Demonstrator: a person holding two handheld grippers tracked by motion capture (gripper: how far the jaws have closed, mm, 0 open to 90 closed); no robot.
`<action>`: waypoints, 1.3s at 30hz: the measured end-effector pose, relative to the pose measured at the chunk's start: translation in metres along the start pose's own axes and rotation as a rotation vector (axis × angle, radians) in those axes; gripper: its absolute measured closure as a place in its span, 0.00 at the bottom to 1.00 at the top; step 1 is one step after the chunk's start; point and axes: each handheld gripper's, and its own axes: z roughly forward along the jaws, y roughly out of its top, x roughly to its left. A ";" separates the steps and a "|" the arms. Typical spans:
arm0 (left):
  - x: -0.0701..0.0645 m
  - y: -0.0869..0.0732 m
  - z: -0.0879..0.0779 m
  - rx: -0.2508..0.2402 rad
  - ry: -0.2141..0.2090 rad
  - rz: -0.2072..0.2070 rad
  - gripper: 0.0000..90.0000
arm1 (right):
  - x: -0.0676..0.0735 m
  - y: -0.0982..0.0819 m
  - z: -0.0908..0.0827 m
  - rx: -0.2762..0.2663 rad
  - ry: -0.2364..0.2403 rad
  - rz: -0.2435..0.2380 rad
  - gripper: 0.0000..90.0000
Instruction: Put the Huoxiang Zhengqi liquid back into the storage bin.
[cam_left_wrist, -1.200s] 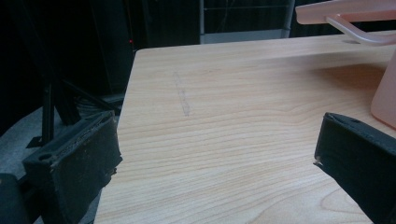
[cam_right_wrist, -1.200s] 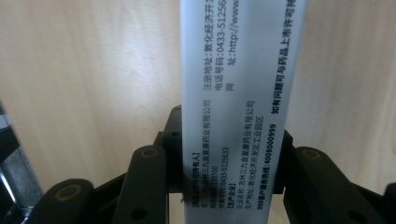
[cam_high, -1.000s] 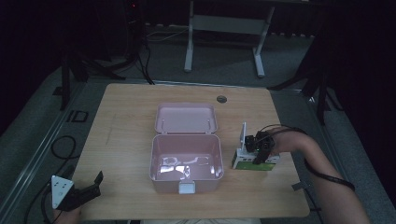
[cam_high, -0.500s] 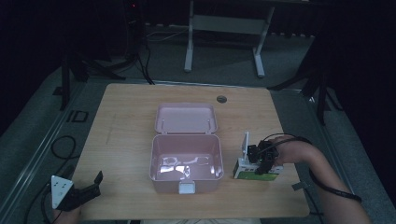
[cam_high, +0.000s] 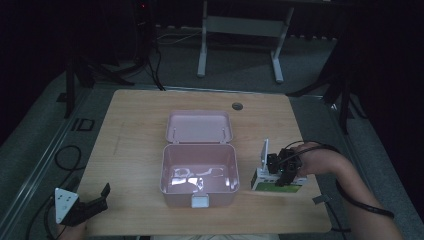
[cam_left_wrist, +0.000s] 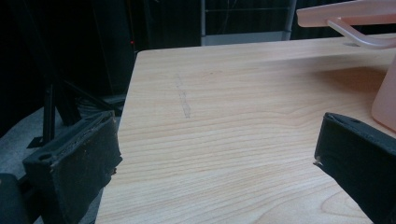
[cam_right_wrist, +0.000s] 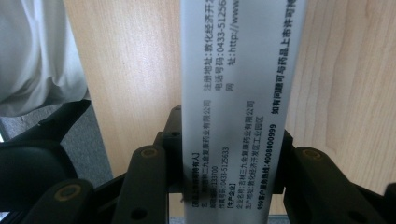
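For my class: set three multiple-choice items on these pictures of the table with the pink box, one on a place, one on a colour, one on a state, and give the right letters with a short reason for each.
1. Where is the white and green carton in the high view?
A. inside the pink box
B. to the right of the pink box
C. at the table's far left corner

2. What colour is the lidded box?
A. pink
B. blue
C. black

3. How stands the left gripper?
A. shut on the carton
B. shut on the lid
C. open, with nothing between its jaws

Answers:
1 B: the carton sits at the box's right side, in the right gripper, whose jaws clamp it.
2 A: tub and raised lid are both pale pink.
3 C: the left gripper view shows bare table between its wide-apart jaws.
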 end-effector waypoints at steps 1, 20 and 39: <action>0.000 0.000 0.000 0.000 0.001 -0.001 0.00 | 0.001 0.000 -0.002 0.002 -0.002 -0.002 0.69; 0.001 0.000 0.000 0.000 -0.001 -0.003 0.00 | -0.002 0.008 -0.054 -0.008 -0.044 0.025 0.69; 0.001 0.000 -0.001 -0.003 -0.002 -0.005 0.00 | -0.004 0.023 -0.099 -0.028 -0.072 0.014 0.69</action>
